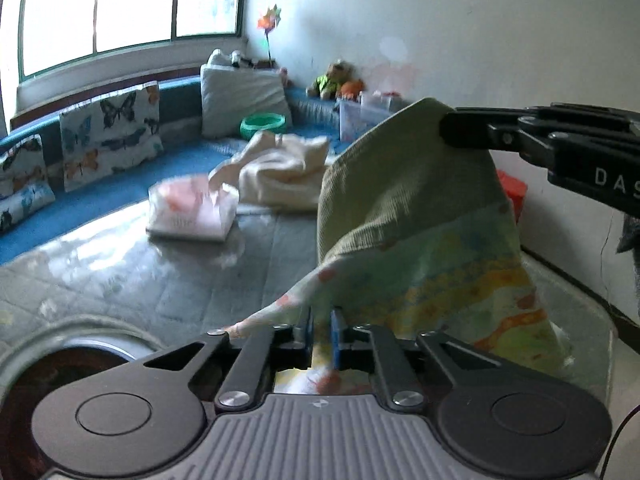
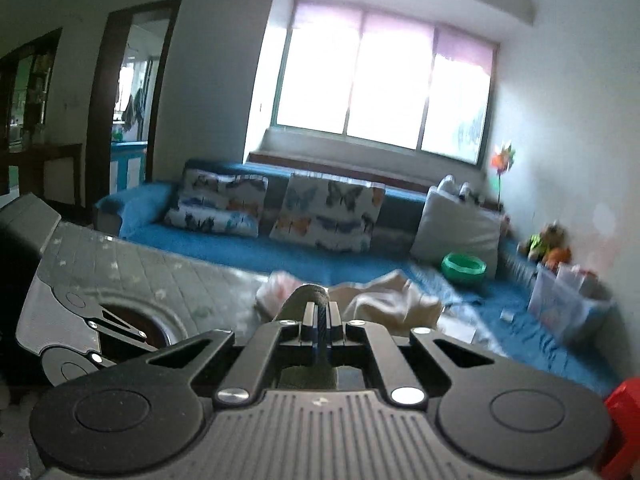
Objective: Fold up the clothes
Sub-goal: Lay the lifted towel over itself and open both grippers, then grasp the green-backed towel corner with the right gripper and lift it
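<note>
Two grippers share one garment (image 1: 404,208), a small piece w/ an olive ribbed part up top and a pastel printed part below, held up in the air over the grey quilted mat (image 1: 168,280). Left gripper (image 1: 320,328) has its blue-padded fingers close together w/ the printed edge pinched between them. Right gripper (image 1: 448,128) comes in from the right side of the left wrist view, fingers clamped on the olive edge at the top; in the right wrist view the same ribbed olive cloth (image 2: 310,294) sits squeezed between its closed fingers (image 2: 308,320).

Progress, as a judgement: partway through the pile. One pinkish-white item (image 1: 188,210) lies on the mat looking squared off, prob already folded. A cream garment (image 1: 280,168) sits behind it in a crumpled heap, so prob not done yet. The held piece hangs loose btwn the two grips, not yet flat and no crease set in it, so its fold looks at the spread/lay-down stage at best. Left to do: lay it on the mat, fold it, then the cream one.

Round opening in the mat (image 1: 92,356) sits near the left gripper; cloth could drape into it. Blue sofa (image 2: 224,248) w/ butterfly cushions (image 2: 328,216) and a green bowl (image 2: 464,266) are behind, well apart from the work.
</note>
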